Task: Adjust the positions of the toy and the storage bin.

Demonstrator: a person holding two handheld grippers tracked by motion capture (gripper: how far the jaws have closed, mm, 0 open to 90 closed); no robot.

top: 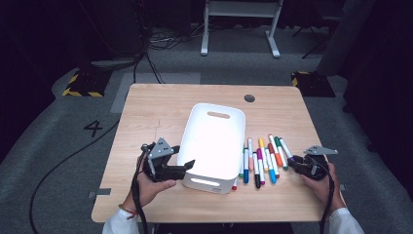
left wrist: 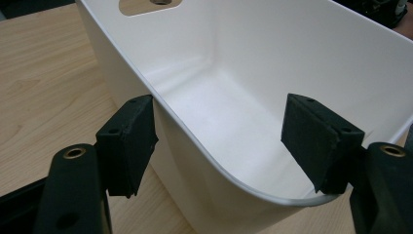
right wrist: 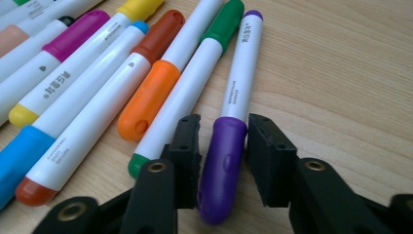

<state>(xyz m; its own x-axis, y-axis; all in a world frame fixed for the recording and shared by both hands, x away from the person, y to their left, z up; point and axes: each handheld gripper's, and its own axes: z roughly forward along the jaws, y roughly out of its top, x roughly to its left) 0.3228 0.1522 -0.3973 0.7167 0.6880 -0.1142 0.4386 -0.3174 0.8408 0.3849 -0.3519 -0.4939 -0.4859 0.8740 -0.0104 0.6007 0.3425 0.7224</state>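
Now purple marker [right wrist: 229,146] between right hand-held gripper [right wrist: 224,146] pads, seemingly pinched; left hand-held gripper [left wrist: 219,141] spread astride bin [left wrist: 234,185] wall.

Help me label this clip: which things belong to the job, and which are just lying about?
In the job:
purple marker, between the right tool jaws
white bin, its wall straddled by the left tool
row of markers

Lying about:
cables on the floor
white frame

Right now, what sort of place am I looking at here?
Probably a lab or studio set up for recording: a lone wooden table on grey carpet, cables trailing over the floor, yellow-and-black hazard-striped bases, and a floor number 4.
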